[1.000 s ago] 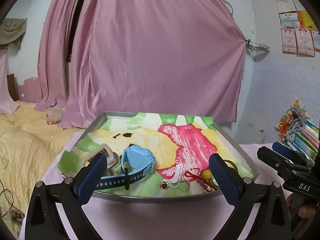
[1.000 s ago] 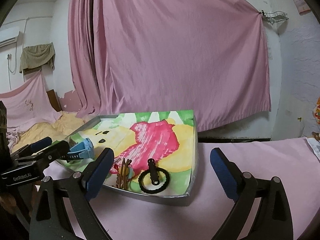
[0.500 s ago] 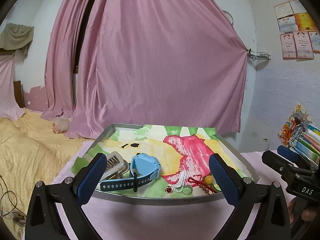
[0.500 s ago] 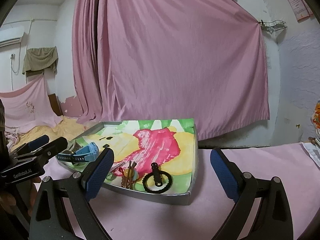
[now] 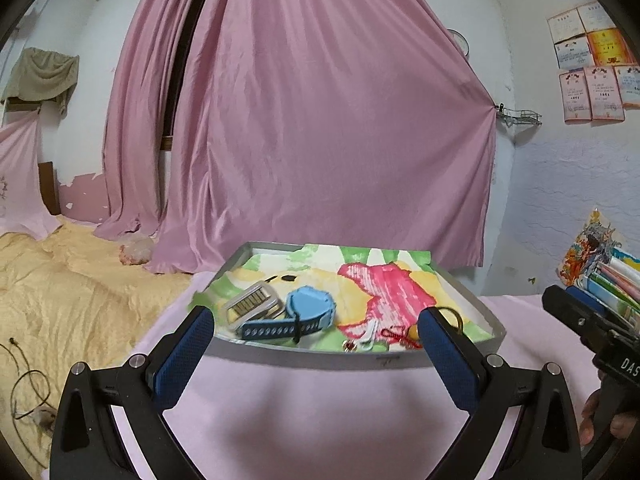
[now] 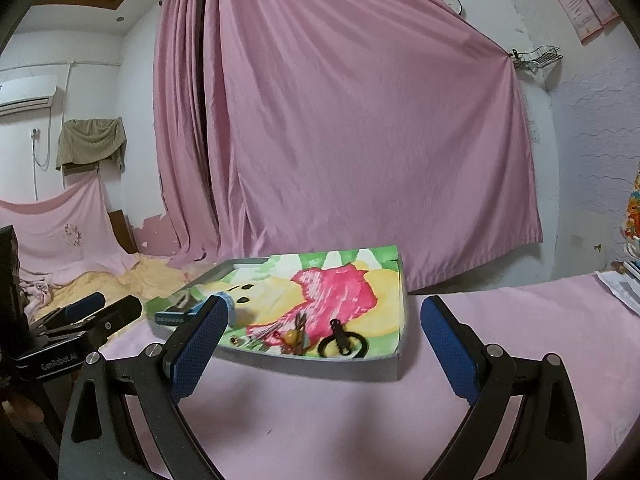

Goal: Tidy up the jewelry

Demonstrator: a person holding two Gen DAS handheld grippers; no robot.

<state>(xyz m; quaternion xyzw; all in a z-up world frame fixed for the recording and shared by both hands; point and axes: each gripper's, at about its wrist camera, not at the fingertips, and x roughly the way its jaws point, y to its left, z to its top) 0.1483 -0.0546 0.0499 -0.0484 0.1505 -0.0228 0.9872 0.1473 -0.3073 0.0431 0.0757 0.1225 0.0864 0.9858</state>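
Note:
A grey metal tray [image 5: 304, 358] lined with a bright pink, yellow and green cloth sits on the pink tabletop. In it lie a blue watch [image 5: 308, 310], a silver-framed comb-like piece [image 5: 252, 304], a red cord with beads [image 5: 396, 336], a small red-stone ring [image 5: 349, 345] and a black ring-shaped piece [image 6: 342, 344]. My left gripper [image 5: 314, 356] is open, back from the tray's near edge, with nothing between its fingers. My right gripper [image 6: 320, 350] is open too, in front of the tray [image 6: 360, 372], empty.
Pink curtains hang behind the tray. A yellow bedspread [image 5: 60, 280] lies to the left with cables [image 5: 28, 392] on it. Stacked books and colourful papers [image 5: 608, 276] stand at the right. A hand [image 5: 604, 416] holds the other gripper's handle at the right edge.
Both grippers have drawn back from the tray and tilted up, so the tray looks farther and more pink tabletop shows in front. Both stayed open. The jewelry has not moved.

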